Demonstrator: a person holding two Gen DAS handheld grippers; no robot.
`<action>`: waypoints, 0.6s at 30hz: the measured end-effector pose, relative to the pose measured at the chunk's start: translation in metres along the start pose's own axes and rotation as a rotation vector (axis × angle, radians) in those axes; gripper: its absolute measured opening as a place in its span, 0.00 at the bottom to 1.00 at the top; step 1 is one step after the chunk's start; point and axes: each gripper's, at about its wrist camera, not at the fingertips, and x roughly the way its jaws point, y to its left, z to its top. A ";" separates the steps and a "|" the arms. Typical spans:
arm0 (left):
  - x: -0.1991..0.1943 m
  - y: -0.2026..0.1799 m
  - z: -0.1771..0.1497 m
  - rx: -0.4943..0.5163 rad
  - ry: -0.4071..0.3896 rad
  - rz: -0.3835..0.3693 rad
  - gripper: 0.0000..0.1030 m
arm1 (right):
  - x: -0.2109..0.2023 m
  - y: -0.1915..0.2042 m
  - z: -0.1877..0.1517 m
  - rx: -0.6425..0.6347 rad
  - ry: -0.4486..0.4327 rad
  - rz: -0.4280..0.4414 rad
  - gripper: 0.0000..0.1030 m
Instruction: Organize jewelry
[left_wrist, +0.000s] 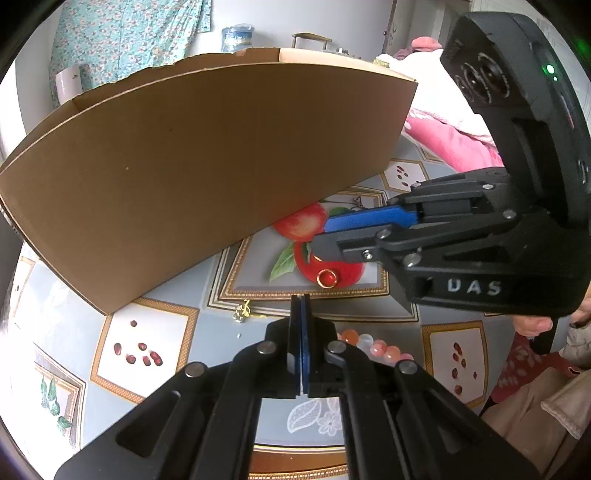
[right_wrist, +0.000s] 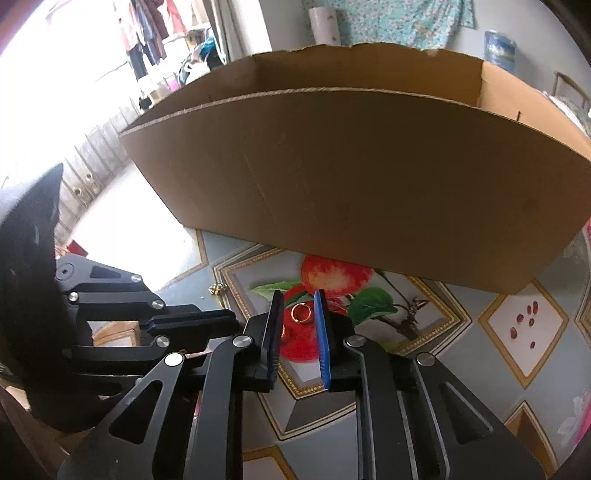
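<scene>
A gold ring (left_wrist: 327, 277) lies on the red apple print of the tablecloth, in front of the open cardboard box (left_wrist: 207, 166). In the right wrist view the ring (right_wrist: 301, 313) sits between my right gripper's (right_wrist: 299, 299) open fingers, just past the tips. That gripper shows in the left wrist view (left_wrist: 319, 236), hovering over the ring. My left gripper (left_wrist: 300, 297) is shut and empty, its tips just short of the ring. A small gold pendant (left_wrist: 242, 311) lies to its left. A pink and white bead bracelet (left_wrist: 373, 347) lies to its right, partly hidden.
The cardboard box (right_wrist: 351, 177) fills the far side of the table in both views. A small gold piece (right_wrist: 216, 288) lies by the table's left edge in the right wrist view. The patterned tablecloth (left_wrist: 147, 343) covers the table. Pink bedding (left_wrist: 443, 140) lies beyond.
</scene>
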 end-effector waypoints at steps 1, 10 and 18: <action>0.000 0.000 0.000 -0.001 -0.001 -0.001 0.00 | 0.001 0.002 0.001 -0.003 0.006 -0.003 0.15; -0.001 0.001 0.000 -0.003 -0.004 -0.005 0.00 | 0.016 0.022 0.004 -0.066 0.036 -0.061 0.09; -0.003 0.002 -0.002 -0.006 -0.010 -0.009 0.00 | 0.019 0.016 0.002 -0.005 0.045 -0.084 0.08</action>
